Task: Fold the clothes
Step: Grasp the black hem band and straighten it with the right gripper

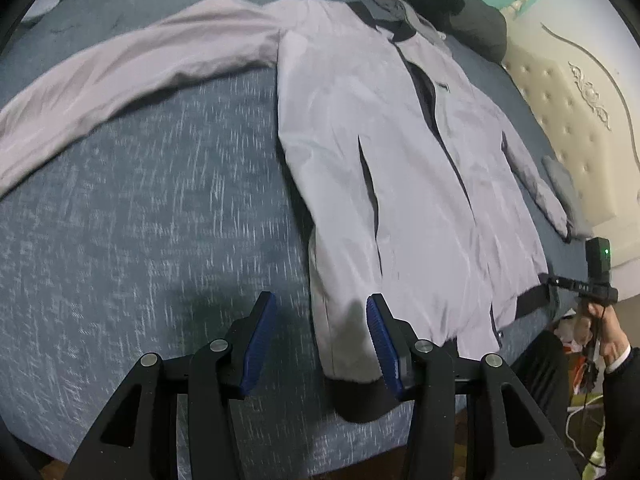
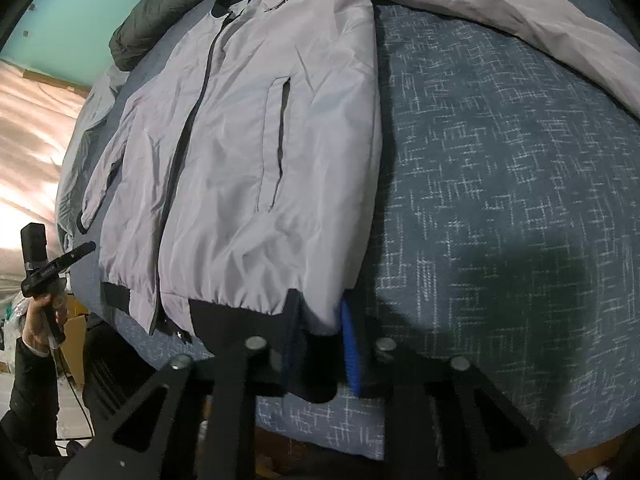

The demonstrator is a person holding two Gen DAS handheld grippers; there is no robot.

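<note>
I see the bed [image 1: 140, 208], covered in a dark blue sheet flecked with white, filling most of both wrist views. On it the jacket [image 1: 400, 152] lies flat and front side up, pale grey with a dark zip, dark collar and dark hem band. Taking the jacket as my landmark: one sleeve [image 1: 120, 76] stretches far out across the sheet from its shoulder, the other sleeve [image 1: 536, 184] lies close along its opposite side, toward the cream tufted headboard [image 1: 576, 120]. A dark bundle of other clothing [image 1: 472, 20] sits just beyond its collar.

At the jacket's hem, my left gripper [image 1: 322, 320] hangs with its blue fingers [image 1: 382, 344] about half apart; the lower corner of the jacket lies between them, but I cannot see them pressing on it. In the right wrist view, my right gripper [image 2: 320, 344] has its fingers [image 2: 349, 348] drawn nearly together on the hem corner [image 2: 320, 312], with grey fabric and dark band pinched between them. The picture there is blurred.

Beside the hem, off the bed's edge, a person's hand [image 1: 604, 332] holds a black gripper handle [image 1: 592, 280].
</note>
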